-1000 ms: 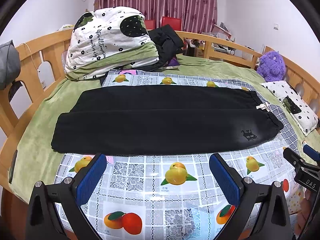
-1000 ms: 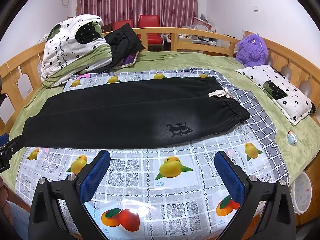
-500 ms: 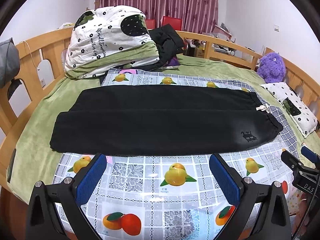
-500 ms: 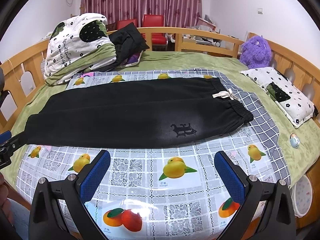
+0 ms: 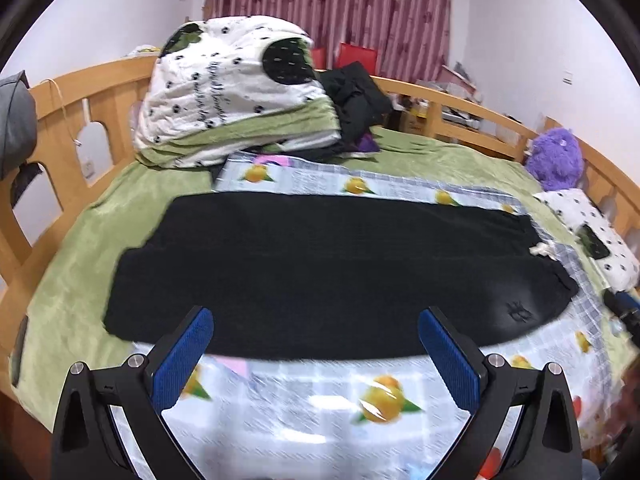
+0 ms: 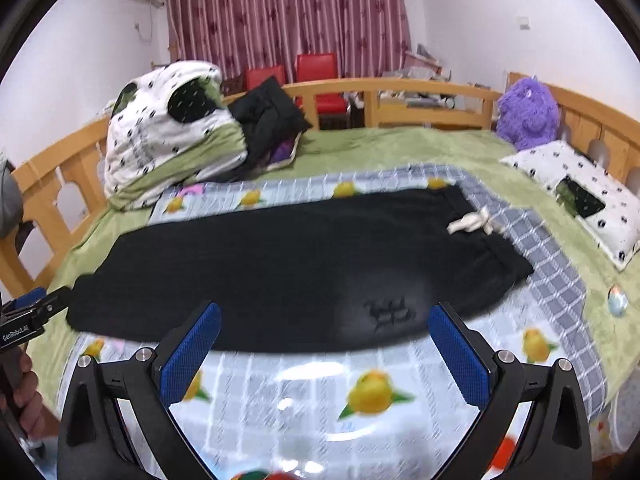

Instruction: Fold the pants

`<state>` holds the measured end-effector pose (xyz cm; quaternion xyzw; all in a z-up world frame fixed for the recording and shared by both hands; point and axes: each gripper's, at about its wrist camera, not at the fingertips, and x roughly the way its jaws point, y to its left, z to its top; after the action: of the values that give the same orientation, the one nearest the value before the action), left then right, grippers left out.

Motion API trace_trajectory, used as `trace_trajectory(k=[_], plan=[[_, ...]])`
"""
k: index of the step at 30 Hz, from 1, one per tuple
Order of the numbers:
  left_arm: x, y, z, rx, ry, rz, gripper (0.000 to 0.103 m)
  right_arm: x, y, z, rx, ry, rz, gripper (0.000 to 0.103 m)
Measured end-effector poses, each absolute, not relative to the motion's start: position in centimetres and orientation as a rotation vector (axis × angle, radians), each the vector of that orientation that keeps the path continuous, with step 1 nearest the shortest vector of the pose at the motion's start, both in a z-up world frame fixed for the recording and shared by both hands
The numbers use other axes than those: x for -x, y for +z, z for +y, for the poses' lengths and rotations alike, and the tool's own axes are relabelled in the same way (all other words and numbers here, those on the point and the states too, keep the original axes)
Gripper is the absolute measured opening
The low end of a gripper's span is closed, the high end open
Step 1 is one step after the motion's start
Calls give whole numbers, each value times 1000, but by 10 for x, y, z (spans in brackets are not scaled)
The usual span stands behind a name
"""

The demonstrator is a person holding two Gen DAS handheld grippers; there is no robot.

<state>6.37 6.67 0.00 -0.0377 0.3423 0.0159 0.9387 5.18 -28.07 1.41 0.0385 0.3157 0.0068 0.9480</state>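
Both grippers have moved forward over the last second: the near hem of the pants, which lay well beyond the blue pads, now sits just past them, and both views are smeared with motion blur. The left gripper (image 5: 316, 344) has its fingers spread wide and holds nothing, and the right gripper (image 6: 320, 340) is likewise wide apart and empty; neither touches cloth yet. Under them is the glossy fruit-print mat (image 5: 304, 412) spread on the bed. On it lie the black pants (image 5: 320, 272), flat, lengthwise across the view, one leg over the other, leg ends to the left and the waistband with its white drawstring (image 6: 472, 222) to the right; a small emblem (image 6: 390, 312) is just beyond the right gripper. This looks like the approach to a grasp on the near edge, so folding proper has not begun. Farther back are a folded quilt (image 5: 236, 92), a purple plush toy (image 6: 528, 110) and the wooden bed rail (image 6: 420, 90).
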Motion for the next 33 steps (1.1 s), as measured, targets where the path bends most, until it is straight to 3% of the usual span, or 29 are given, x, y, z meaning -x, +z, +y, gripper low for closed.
trace_trajectory(k=[5,8,12,15,27,29,30,31,32,33], plan=[[-92,-28,113,110,105,748,103,-88,-2,-326,-101,-23,667,100],[-99,-58,140,184,103,801,98,-105,-33,-355,-126,-45,742,84],[-101,-101,164,292,99,859,93,-120,-87,-392,-218,-56,848,72],[-99,-132,175,372,87,909,82,-120,-115,-408,-259,-90,874,69],[-111,-173,184,477,66,886,80,-142,-173,-430,-475,-40,888,65],[-119,-173,182,467,83,881,69,-153,-177,-427,-501,-22,876,63],[-122,-173,181,461,95,882,66,-158,-178,-426,-511,-9,884,56],[-125,-173,181,452,112,886,55,-165,-179,-423,-522,6,895,52],[-127,-173,180,446,124,890,34,-170,-180,-421,-528,17,910,33],[-130,-172,181,435,137,901,23,-176,-182,-418,-528,17,931,18]])
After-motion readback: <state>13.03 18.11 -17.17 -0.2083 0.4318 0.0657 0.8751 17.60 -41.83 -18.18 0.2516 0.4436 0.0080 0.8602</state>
